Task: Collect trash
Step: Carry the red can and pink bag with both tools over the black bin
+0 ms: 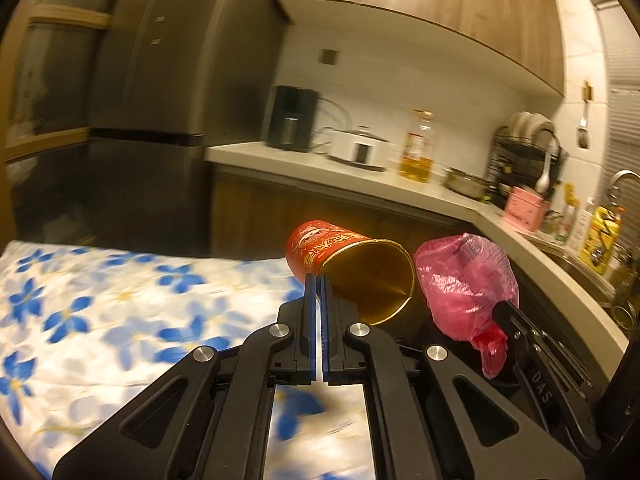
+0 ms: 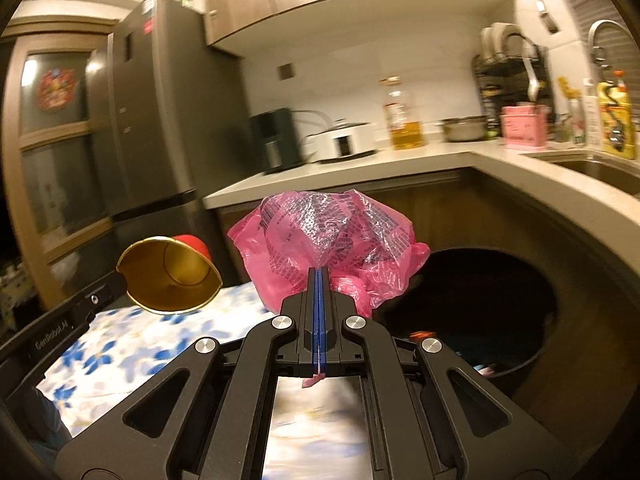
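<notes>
Red paper cup [image 1: 348,272] hangs tipped on its side above the flowered desk [image 1: 100,300], its gold mouth facing back toward the left tool [image 1: 319,280], which pinches its rim. Right of the cup, the right tool [image 2: 319,276] grips a crumpled pink plastic bag [image 2: 328,236] over a dark bin [image 2: 500,312], below the kitchen counter [image 2: 400,160].

Open air lies ahead of both tools above the flowered desk [image 1: 100,300]. The right tool [image 2: 319,276] carries a pink bag [image 2: 332,236] beside the dark bin [image 2: 520,360], whose wide mouth gapes free below and to the right. The counter edge [image 2: 560,216] curves close around the bin. The left tool [image 1: 318,282] holds a red cup [image 1: 352,272] just beside the bag, leaving a narrow gap between them.
</notes>
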The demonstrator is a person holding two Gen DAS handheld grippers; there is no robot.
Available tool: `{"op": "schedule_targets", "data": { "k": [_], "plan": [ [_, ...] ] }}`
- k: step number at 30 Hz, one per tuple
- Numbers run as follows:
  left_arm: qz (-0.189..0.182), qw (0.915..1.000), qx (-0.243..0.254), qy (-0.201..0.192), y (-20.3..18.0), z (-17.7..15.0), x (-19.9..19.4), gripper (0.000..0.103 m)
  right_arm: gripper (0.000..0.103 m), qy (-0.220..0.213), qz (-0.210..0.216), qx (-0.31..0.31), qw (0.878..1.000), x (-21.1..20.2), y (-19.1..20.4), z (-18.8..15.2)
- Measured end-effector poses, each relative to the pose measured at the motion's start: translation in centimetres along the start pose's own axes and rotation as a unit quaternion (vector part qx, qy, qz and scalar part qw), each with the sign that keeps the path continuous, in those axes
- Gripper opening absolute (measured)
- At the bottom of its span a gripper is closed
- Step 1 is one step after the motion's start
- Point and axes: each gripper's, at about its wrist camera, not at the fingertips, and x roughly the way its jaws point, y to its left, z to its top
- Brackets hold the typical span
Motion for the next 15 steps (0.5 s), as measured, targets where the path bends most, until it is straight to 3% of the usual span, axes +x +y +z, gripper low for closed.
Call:
{"op": "schedule_targets", "data": {
  "k": [7,15],
  "plan": [
    [-0.063,0.9976,0.028,0.006,-7.7,0.4,4.4,0.001,0.000,-0.012,-0.063,0.017,0.998,0.0,-6.5,1.4],
    [-0.104,0.9930,0.052,0.022,-13.2,-0.7,8.5,0.001,0.000,0.006,-0.091,0.024,0.996,1.7,-10.8,1.4]
  ]
}}
